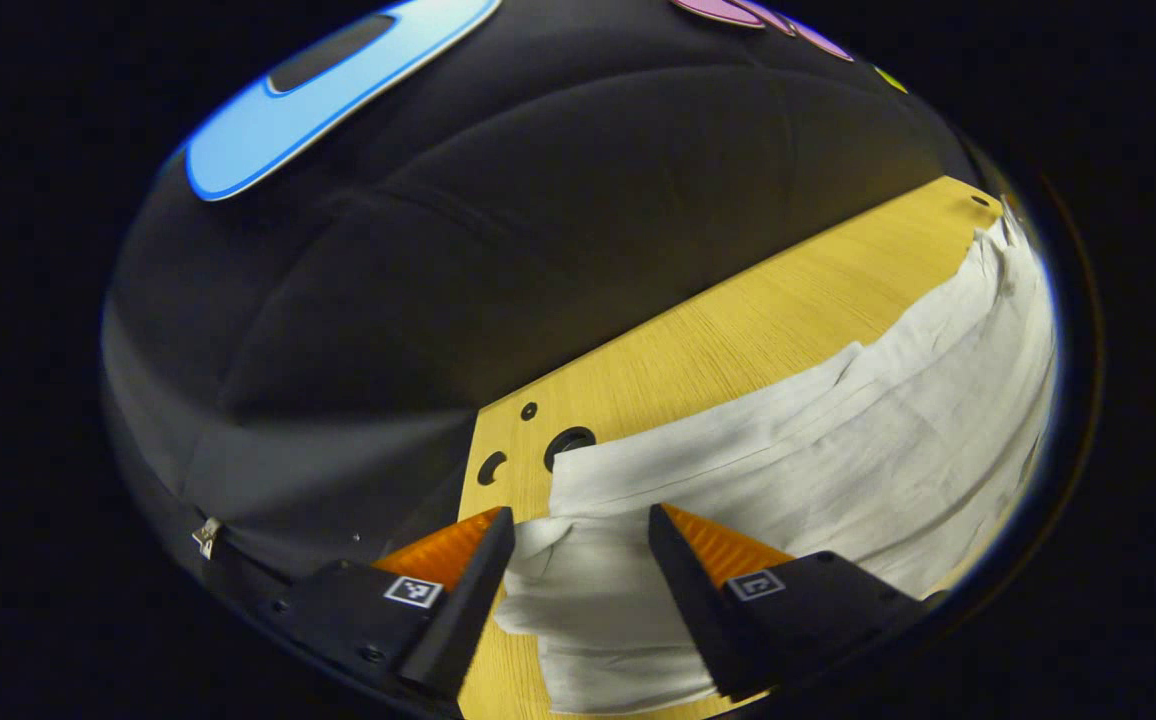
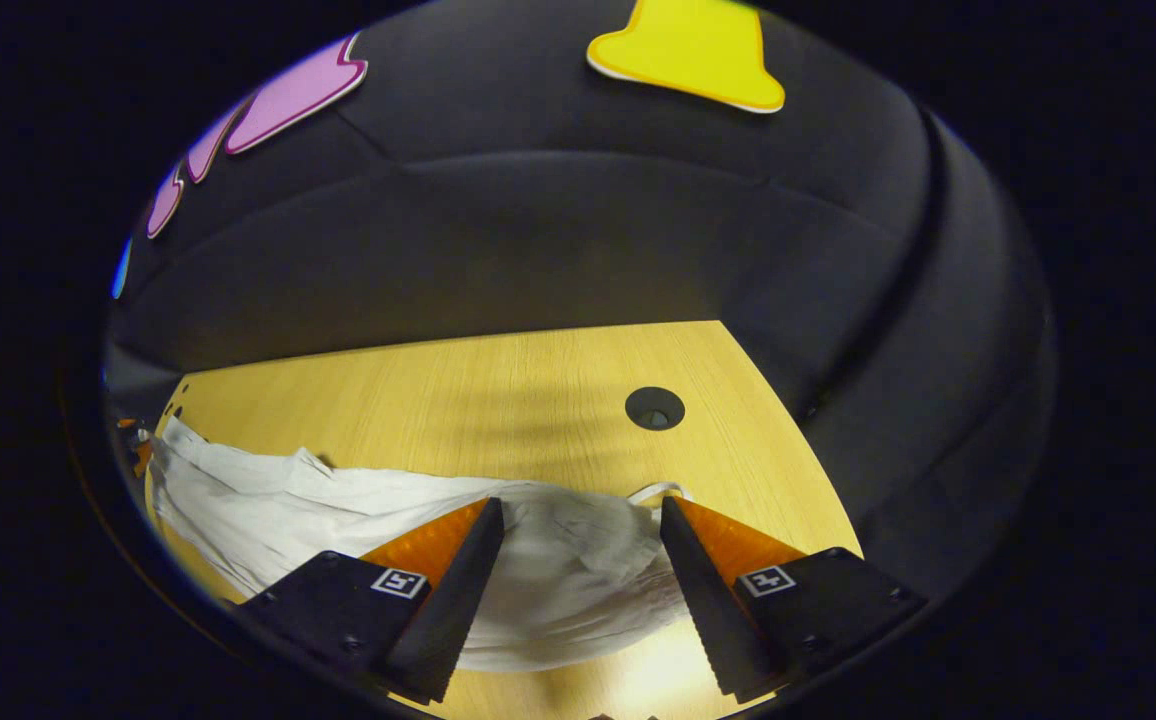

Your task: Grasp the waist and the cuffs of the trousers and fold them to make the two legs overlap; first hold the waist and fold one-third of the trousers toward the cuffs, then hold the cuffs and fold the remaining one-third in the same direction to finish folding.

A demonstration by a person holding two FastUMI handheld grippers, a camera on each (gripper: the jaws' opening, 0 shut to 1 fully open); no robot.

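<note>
White, crumpled cotton trousers (image 1: 818, 440) lie stretched lengthwise across a pale yellow wood-grain tabletop (image 1: 718, 350), with one end under each tool. At the left, the left gripper (image 1: 580, 530) hangs with its jaws spread wide over a squared-off hemmed end of the cloth, which I judge to be the cuffs; a corner there is turned over, just beside the dark round holes (image 1: 568, 445) drilled at the table's corner. Nothing is pinched between its fingers. Moving rightward along the garment, the fabric runs in long wrinkles toward the other end, where the right gripper (image 2: 582, 525) hovers likewise released, straddling a bunched, gathered edge with a small loop, probably a drawstring, so likely the waist; a single round hole (image 2: 654, 408) sits in the table beyond it. My reading is that the first step is in hand: both ends are lined up but not yet grasped. Next, each gripper should descend and close on its edge, catching the cloth cleanly, before lifting to lay one leg over the other.
</note>
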